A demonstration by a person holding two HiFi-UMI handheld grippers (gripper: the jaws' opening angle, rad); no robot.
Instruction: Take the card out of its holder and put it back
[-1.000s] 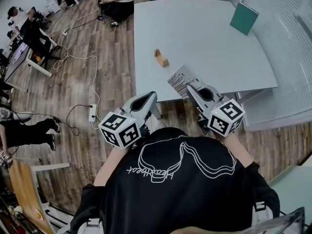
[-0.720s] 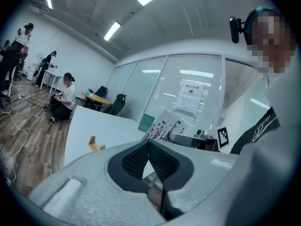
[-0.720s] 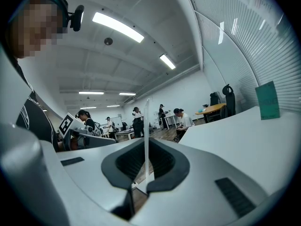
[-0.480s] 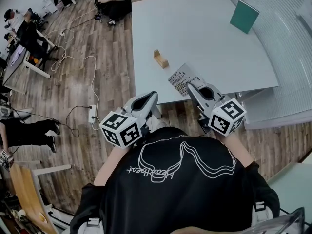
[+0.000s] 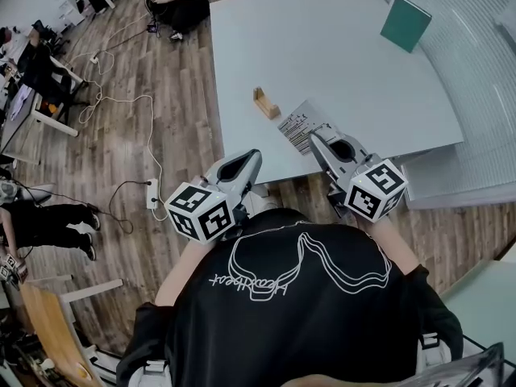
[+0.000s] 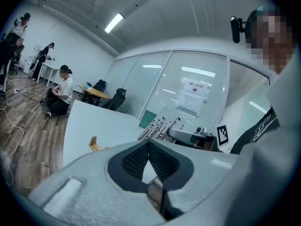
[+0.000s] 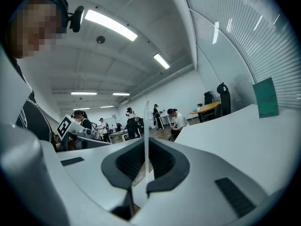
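A small wooden card holder (image 5: 264, 103) stands empty on the white table (image 5: 339, 47); it also shows in the left gripper view (image 6: 94, 144). My right gripper (image 5: 316, 138) is shut on a white printed card (image 5: 299, 123) and holds it over the table's near edge, right of the holder. In the right gripper view the card (image 7: 146, 126) is edge-on between the pads of that gripper (image 7: 146, 147). My left gripper (image 5: 251, 156) hangs just off the table's near edge, shut on nothing (image 6: 148, 143).
A green book (image 5: 404, 24) stands at the table's far right, by a glass wall with blinds. Left of the table are wooden floor, cables and a power strip (image 5: 152, 189). People sit at desks at the far left and beyond the table's far end.
Both grippers and the card keep nearly the same places. The head view has shifted a little, so the table and holder sit slightly higher and further left.
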